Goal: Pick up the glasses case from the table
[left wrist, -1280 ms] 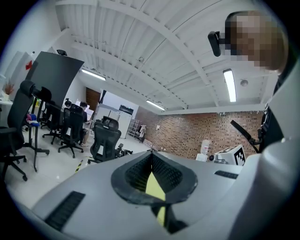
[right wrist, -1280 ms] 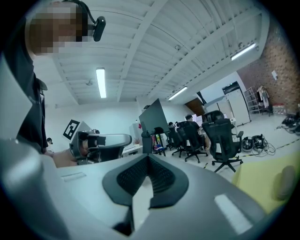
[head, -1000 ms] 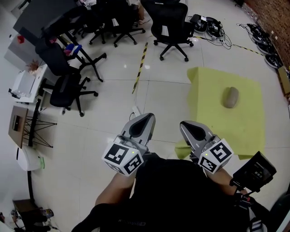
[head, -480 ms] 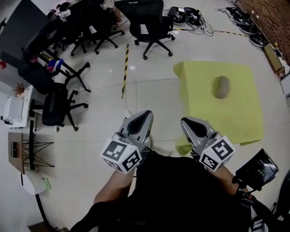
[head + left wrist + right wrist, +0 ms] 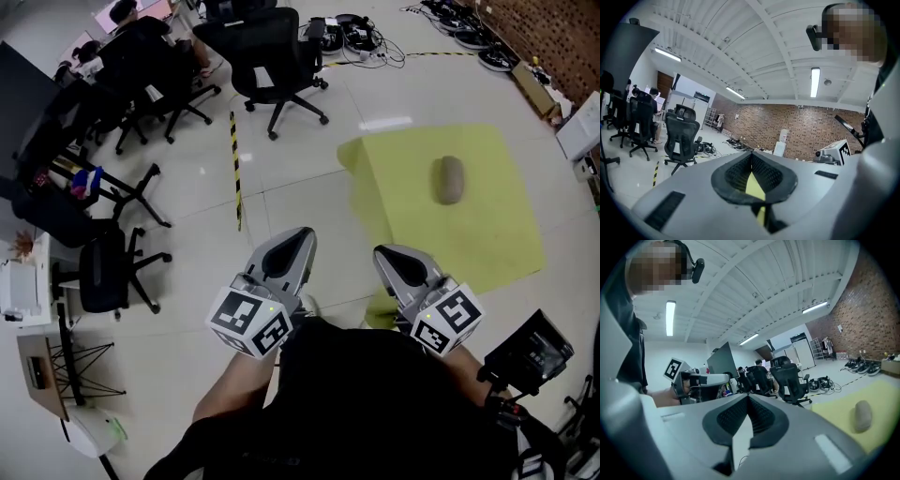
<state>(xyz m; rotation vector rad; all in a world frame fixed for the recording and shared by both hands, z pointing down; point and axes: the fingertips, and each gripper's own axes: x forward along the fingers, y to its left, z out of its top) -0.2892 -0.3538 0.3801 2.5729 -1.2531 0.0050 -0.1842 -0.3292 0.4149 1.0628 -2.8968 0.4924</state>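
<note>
You held the left gripper (image 5: pixel 300 239) and the right gripper (image 5: pixel 384 255) side by side in front of your chest, each with its jaws pressed together on nothing. The grey glasses case (image 5: pixel 450 179) lay on the yellow-green table (image 5: pixel 497 244), ahead to your right, well apart from both grippers. 1 black office chair (image 5: pixel 272 66) stood beyond the table's left corner.
</note>
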